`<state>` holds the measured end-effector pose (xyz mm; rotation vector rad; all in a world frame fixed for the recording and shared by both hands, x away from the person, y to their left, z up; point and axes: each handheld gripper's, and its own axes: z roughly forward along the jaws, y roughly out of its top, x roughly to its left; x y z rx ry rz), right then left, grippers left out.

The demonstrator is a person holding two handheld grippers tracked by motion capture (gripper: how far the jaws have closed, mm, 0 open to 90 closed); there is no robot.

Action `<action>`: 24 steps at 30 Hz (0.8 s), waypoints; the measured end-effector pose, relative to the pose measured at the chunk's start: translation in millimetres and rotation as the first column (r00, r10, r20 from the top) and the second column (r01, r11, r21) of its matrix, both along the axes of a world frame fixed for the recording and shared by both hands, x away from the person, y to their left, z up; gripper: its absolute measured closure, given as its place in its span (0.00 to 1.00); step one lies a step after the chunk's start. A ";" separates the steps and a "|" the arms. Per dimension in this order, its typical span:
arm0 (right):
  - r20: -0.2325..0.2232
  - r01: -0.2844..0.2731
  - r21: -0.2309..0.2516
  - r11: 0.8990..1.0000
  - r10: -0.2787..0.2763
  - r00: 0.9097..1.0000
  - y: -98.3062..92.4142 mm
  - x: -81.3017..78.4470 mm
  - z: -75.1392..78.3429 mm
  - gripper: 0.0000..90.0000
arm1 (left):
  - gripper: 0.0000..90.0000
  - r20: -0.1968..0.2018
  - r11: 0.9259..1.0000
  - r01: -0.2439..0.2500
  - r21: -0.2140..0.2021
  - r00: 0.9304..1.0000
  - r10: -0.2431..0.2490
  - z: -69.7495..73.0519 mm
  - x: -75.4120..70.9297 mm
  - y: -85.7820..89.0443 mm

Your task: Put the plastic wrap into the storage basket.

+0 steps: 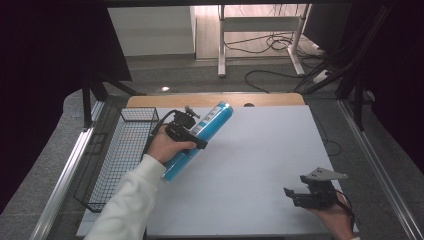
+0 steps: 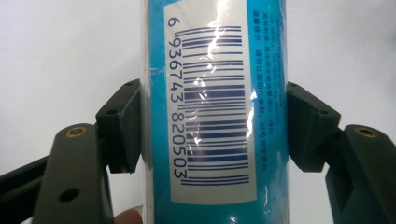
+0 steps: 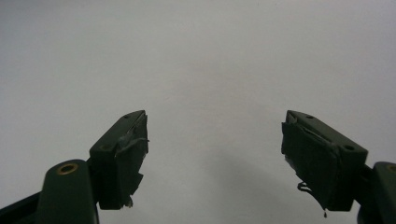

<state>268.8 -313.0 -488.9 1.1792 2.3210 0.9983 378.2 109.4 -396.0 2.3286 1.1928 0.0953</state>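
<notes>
A long blue cylindrical can is held tilted above the white table, near its left side. My left gripper is shut on the can's middle. In the left gripper view both jaws press the sides of the can, whose white barcode label faces the camera. My right gripper hovers low over the table's front right, held in a hand, open with nothing between its jaws. The right gripper view shows its jaws wide apart over bare white surface.
A black wire basket sits at the table's left edge, just left of the held can. A wooden strip runs along the table's far edge. Beyond it are cables and a white desk frame on the floor.
</notes>
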 end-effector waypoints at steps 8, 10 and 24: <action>0.000 -0.007 -0.006 1.000 0.007 1.000 2.2 1.1 -0.7 0.26 | 0.36 0.019 0.999 -0.040 -0.013 0.999 0.040 6.7 -8.0 24.4; 0.003 -0.010 -0.002 1.000 0.010 1.000 2.3 1.2 -0.2 0.26 | 0.36 0.021 0.998 -0.054 -0.018 0.998 0.054 8.7 -10.3 33.6; 0.007 -0.009 -0.005 1.000 0.009 1.000 2.1 1.4 0.2 0.26 | 0.36 0.034 0.990 -0.135 -0.031 0.990 0.136 12.3 -17.6 71.8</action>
